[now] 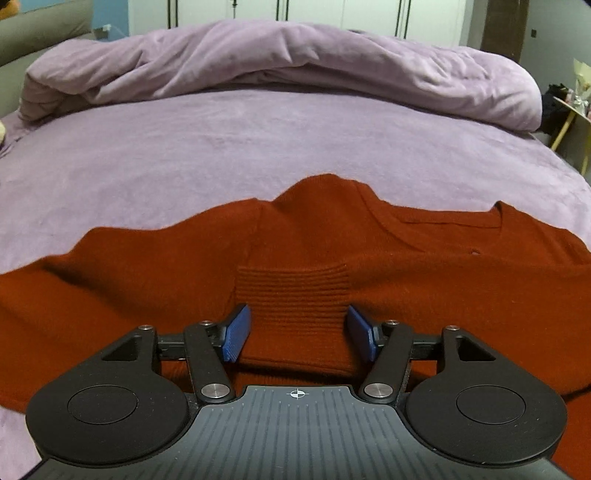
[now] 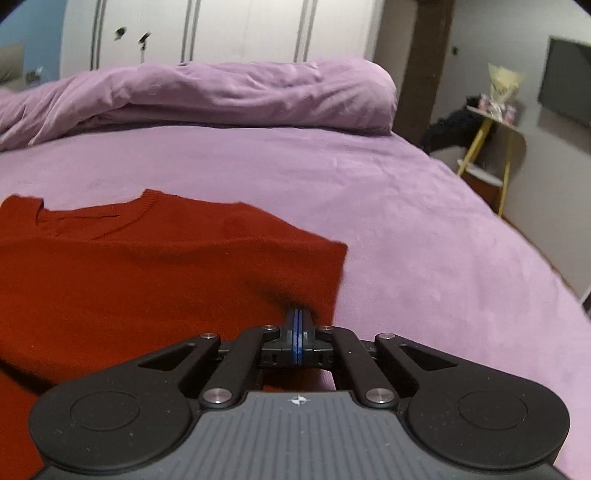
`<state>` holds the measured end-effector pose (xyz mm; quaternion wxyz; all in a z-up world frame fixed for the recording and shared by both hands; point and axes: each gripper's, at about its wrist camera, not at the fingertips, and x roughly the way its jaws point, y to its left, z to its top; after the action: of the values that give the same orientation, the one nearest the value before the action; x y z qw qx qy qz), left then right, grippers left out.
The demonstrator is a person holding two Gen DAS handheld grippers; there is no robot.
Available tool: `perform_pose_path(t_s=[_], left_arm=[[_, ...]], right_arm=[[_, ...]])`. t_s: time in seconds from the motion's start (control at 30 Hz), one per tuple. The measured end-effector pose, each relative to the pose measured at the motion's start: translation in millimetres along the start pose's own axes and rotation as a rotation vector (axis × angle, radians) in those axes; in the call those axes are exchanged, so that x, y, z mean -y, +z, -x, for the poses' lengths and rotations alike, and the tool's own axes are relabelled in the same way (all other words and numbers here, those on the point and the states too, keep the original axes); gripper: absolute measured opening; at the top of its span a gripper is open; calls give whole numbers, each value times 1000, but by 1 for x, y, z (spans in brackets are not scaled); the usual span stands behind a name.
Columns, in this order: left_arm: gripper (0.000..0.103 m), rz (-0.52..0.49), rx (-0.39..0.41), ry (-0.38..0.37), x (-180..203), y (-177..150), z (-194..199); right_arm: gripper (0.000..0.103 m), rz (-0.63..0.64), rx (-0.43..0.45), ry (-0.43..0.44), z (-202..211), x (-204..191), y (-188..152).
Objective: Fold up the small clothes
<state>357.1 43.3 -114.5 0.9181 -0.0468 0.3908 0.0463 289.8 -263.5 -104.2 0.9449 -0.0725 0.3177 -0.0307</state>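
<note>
A rust-red knit sweater lies on the purple bed sheet, neckline to the right. My left gripper is open, its blue pads standing on either side of the ribbed sleeve cuff, which lies folded over the sweater's body. In the right wrist view the sweater fills the left half. My right gripper is shut on the sweater's right edge, and the cloth puckers at the blue pads.
A rumpled purple duvet is heaped across the far end of the bed. White wardrobe doors stand behind it. A small yellow-legged side table with clutter stands off the bed's right side.
</note>
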Motion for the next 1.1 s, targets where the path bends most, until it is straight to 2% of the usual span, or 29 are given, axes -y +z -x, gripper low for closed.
perform_pose_path(t_s=[0.1,0.17,0.23,0.3,0.33,0.37,0.4,0.53,0.67,0.77,0.83,1.1], left_arm=[[68,-22,10,10,4,-3,-2],[75,-32,14,18,3,-4,-5],[81,-17,4,11,-1,-2,-10],[86,3,-2,1,-6,0,-13],[92,-3,-3,9,-6,0,-14],[93,-8,-6,26,-6,0,-15],[93,6,-14,22,-8,1,-14],[85,94,-42,16,-17,2,0],[85,96,-54,-9,-14,-9,12],[85,81,-69,-12,-11,-12,10],[87,83,-72,-10,-11,-12,8],[90,89,-78,-27,-16,-13,4]], right_arm=[[0,-28,45,79,14,-8,6],[0,-25,34,118,16,-15,4],[1,36,-9,94,10,-22,-6],[1,106,35,59,9,-24,-14],[1,117,41,26,6,-22,-15],[1,119,36,-13,1,-18,-13],[1,95,28,-21,-4,-13,-11],[1,22,4,40,5,-2,0],[2,-6,32,245,44,-3,-13],[2,72,-25,227,42,-12,-34],[2,52,2,244,44,-8,-41],[2,61,-6,230,42,-14,-41]])
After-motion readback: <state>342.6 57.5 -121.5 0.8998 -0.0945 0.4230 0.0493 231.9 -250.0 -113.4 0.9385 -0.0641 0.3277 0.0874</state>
